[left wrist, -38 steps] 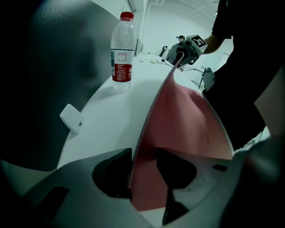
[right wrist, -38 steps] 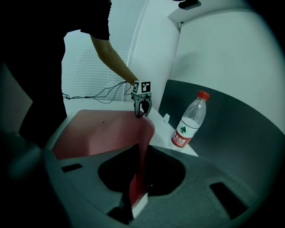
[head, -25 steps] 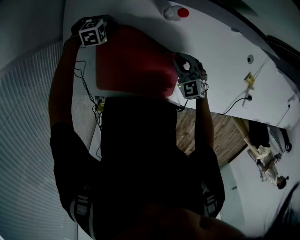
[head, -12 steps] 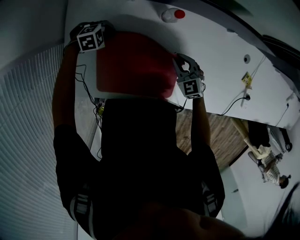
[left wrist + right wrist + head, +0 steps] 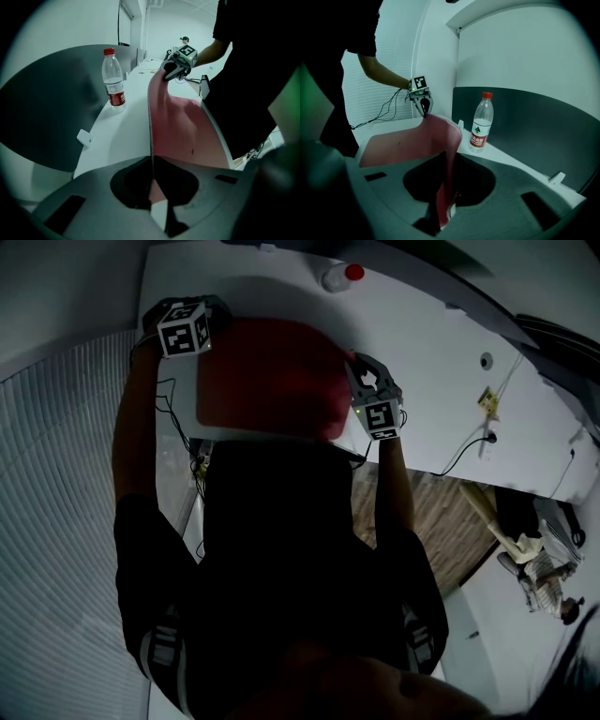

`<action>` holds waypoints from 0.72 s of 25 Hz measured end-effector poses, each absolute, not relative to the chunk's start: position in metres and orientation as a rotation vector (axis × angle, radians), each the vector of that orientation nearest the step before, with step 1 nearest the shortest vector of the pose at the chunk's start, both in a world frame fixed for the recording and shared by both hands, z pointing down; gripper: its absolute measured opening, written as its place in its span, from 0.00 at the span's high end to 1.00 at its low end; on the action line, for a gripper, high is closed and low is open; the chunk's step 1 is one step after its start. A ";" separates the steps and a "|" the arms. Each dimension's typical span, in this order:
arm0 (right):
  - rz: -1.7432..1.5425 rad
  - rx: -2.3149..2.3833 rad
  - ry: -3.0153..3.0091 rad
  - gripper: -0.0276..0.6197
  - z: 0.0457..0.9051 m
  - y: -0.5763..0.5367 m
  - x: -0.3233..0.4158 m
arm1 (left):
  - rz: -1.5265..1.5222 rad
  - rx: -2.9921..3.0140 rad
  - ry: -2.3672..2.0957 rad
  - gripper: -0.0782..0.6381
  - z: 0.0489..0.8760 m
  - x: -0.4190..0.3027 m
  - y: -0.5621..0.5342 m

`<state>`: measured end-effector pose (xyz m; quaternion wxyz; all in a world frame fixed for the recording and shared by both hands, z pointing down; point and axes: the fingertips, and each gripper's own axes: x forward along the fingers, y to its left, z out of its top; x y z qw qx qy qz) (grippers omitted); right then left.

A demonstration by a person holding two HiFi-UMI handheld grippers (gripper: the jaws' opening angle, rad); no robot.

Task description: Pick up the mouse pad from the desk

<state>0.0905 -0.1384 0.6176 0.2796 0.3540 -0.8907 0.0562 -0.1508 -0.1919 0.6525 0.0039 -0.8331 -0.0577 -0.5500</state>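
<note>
A red mouse pad (image 5: 272,376) hangs between my two grippers over the white desk (image 5: 431,343). My left gripper (image 5: 208,317) is shut on the pad's far left corner, and the thin edge runs straight into its jaws (image 5: 152,187). My right gripper (image 5: 356,364) is shut on the right end. In the right gripper view the pad (image 5: 417,138) curls over and drops into the right gripper (image 5: 447,199). The left gripper (image 5: 423,105) pinches the far corner there. The left gripper view shows the pad (image 5: 185,124) bowed, with the right gripper (image 5: 169,74) on its far end.
A clear water bottle with a red cap (image 5: 114,79) (image 5: 481,123) (image 5: 339,276) stands behind the pad, against a dark partition (image 5: 543,117). A small white clip (image 5: 85,138) lies on the desk. Cables (image 5: 464,451) trail at the right. A slatted blind (image 5: 56,521) lies left.
The left gripper has risen with its corner of the pad, so the pad bows more. The right gripper has stayed in place and rolled slightly.
</note>
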 end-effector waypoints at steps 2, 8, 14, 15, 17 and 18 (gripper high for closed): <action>0.161 0.970 -2.379 0.90 0.616 -0.136 0.089 | -1.725 -2.606 -0.166 0.87 0.648 -0.153 -0.186; 0.210 1.040 -2.376 0.90 0.608 -0.132 0.094 | -1.725 -2.556 -0.097 0.87 0.631 -0.151 -0.173; 0.257 1.114 -2.373 0.90 0.598 -0.126 0.098 | -1.716 -2.549 -0.063 0.87 0.608 -0.150 -0.162; 0.256 1.124 -2.370 0.90 0.597 -0.126 0.099 | -1.712 -2.550 -0.058 0.87 0.605 -0.150 -0.161; 0.253 1.140 -2.367 0.90 0.594 -0.126 0.098 | -1.709 -2.550 -0.052 0.87 0.598 -0.150 -0.158; 0.252 1.146 -2.366 0.90 0.592 -0.125 0.098 | -1.708 -2.548 -0.051 0.87 0.596 -0.150 -0.157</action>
